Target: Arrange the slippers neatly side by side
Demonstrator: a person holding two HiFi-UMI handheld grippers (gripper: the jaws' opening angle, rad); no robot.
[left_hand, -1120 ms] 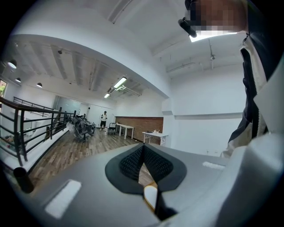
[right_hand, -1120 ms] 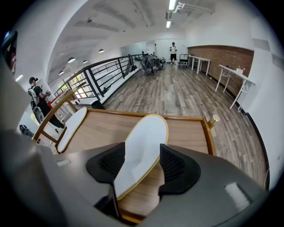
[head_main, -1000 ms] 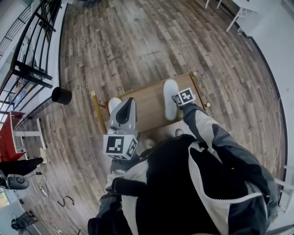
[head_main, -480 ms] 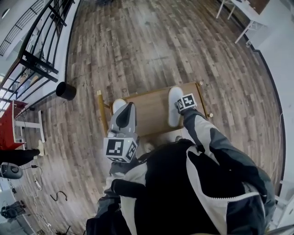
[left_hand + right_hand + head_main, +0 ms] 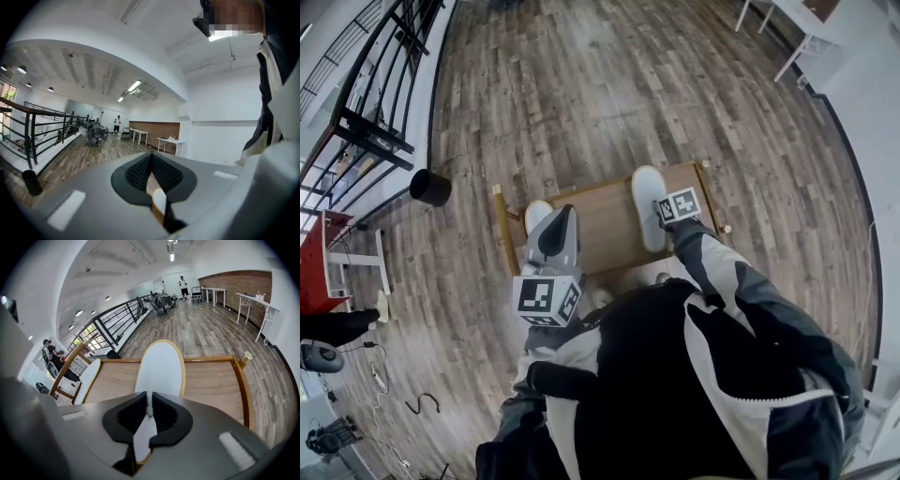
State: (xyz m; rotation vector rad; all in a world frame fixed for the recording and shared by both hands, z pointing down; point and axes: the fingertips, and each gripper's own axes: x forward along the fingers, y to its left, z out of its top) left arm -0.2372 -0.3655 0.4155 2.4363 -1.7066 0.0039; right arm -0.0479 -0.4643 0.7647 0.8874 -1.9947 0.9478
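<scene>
Right gripper [image 5: 149, 411] jaws have just been closing and now pinch what looks like the heel edge of one white slipper [image 5: 159, 366], which lies toward the right side of the low wooden table [image 5: 213, 380]. The other slipper [image 5: 88, 375] lies at the table's left edge. The left gripper [image 5: 151, 161] hovers above the table's left end, jaws together and empty.

Left tool [image 5: 566, 212] hides much of one slipper [image 5: 534, 215].

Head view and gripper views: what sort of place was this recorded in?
Probably a large open indoor hall or loft-style workspace, perhaps on an upper level: wood-plank floor, black metal railing along one side, and white tables by a brick wall.
</scene>
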